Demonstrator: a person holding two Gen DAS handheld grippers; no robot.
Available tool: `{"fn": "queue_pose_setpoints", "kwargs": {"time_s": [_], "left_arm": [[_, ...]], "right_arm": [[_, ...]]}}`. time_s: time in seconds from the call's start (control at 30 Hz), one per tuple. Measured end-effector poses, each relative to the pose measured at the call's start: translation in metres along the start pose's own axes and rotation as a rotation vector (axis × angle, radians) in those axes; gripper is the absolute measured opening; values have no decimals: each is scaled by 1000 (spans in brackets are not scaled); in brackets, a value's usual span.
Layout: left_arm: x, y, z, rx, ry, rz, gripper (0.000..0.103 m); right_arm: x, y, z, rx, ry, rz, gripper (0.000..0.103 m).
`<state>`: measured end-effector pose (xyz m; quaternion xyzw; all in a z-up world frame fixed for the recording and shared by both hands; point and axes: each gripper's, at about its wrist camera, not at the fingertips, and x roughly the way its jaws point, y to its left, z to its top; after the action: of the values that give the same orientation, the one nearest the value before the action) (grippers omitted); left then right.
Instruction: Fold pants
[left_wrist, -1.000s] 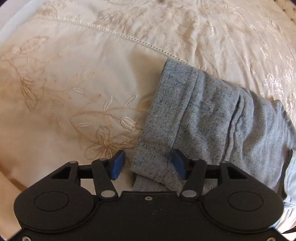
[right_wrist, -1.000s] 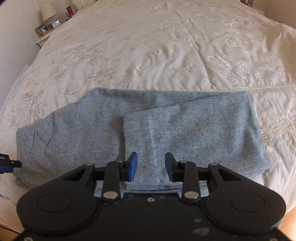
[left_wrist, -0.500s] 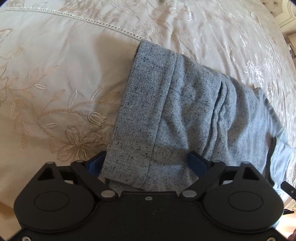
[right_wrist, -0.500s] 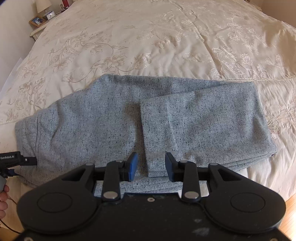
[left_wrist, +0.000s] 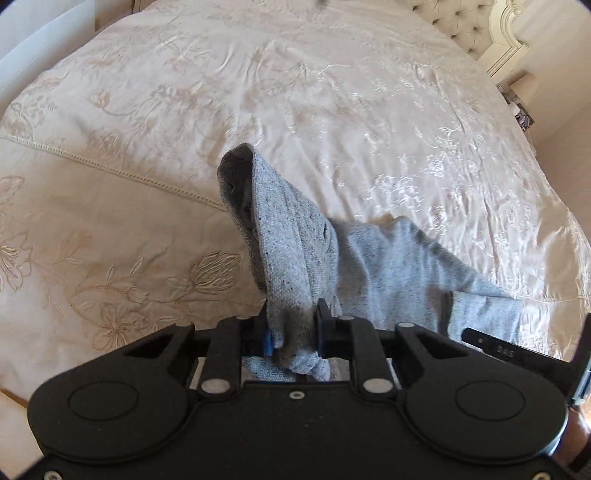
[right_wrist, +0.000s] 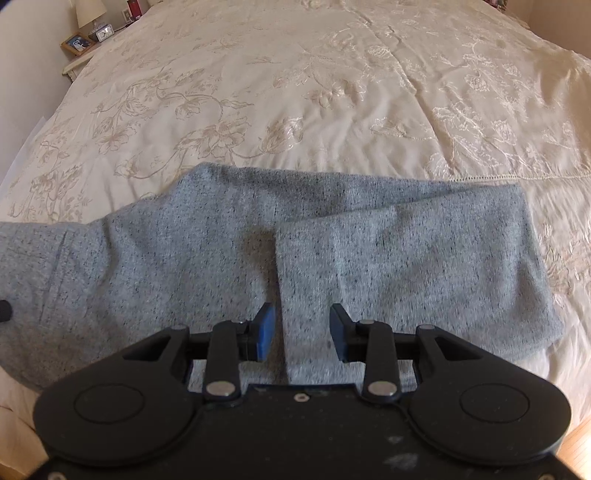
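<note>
In the left wrist view, the left gripper (left_wrist: 293, 328) has its jaws closing on a bunched end of the grey speckled pants (left_wrist: 291, 258), and the cloth is pinched between the blue pads, with a crumpled bit poking out on the near side of them. From that grip the fabric rises in a tented fold whose dark inner side shows at the far top, lifted clear of the bed (left_wrist: 332, 92), while the rest of the garment trails off to the right and lies on the cream embroidered bedspread. A tufted headboard (left_wrist: 461, 33) stands at the far right, and part of the other tool shows at the right edge of the picture. In the right wrist view, the right gripper (right_wrist: 301, 332) hovers over the near edge of the pants (right_wrist: 184, 251) with its jaws apart and nothing clamped; a folded-over leg panel lies directly under and between the pads, its straight left edge running just right of the left pad. The pants spread wide across the near part of the bed (right_wrist: 314, 74), reaching the left edge of the picture. A nightstand (right_wrist: 79, 55) with a picture frame, a clock and a lamp sits at the far left.
</note>
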<state>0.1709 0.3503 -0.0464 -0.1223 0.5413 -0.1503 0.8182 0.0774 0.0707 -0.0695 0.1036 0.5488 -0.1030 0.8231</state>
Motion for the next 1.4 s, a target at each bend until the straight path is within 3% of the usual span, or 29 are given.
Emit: {"fn": "queue_pose_setpoints", "kwargs": {"time_s": [0.1, 0.2, 0.23, 0.33, 0.5, 0.63, 0.73, 0.83, 0.93, 1.03, 1.17, 1.3, 1.4], "left_arm": [[-8, -23, 2, 26, -27, -6, 26], [-15, -50, 0, 75, -51, 4, 26], [-17, -63, -1, 95, -59, 10, 26], [-19, -104, -4, 142, -84, 18, 25], [-12, -188, -10, 195, -115, -8, 25], [24, -261, -25, 256, -72, -94, 9], [73, -304, -45, 294, -4, -110, 9], [109, -328, -66, 301, 63, -67, 9], [116, -330, -83, 298, 81, 30, 14], [108, -314, -85, 264, 52, 123, 16], [106, -280, -75, 169, 23, 265, 19], [114, -239, -68, 51, 45, 357, 19], [133, -215, -69, 30, 119, 388, 20]], "right_arm": [[30, -6, 11, -8, 16, 18, 35], [69, -14, 12, -35, 105, 30, 35], [72, -16, 12, -57, 91, 45, 35], [67, -22, 20, -89, 105, 102, 38], [48, -71, 26, -9, 111, 227, 35], [38, -128, 30, 46, 109, 294, 36], [38, -171, 33, 57, 115, 313, 36], [44, -204, 35, 44, 137, 281, 37], [48, -234, 39, 48, 152, 273, 37], [44, -247, 43, 23, 139, 286, 37], [42, -248, 58, -6, 92, 365, 38], [45, -223, 73, -27, 78, 444, 41], [53, -202, 80, -52, 92, 481, 41]]}}
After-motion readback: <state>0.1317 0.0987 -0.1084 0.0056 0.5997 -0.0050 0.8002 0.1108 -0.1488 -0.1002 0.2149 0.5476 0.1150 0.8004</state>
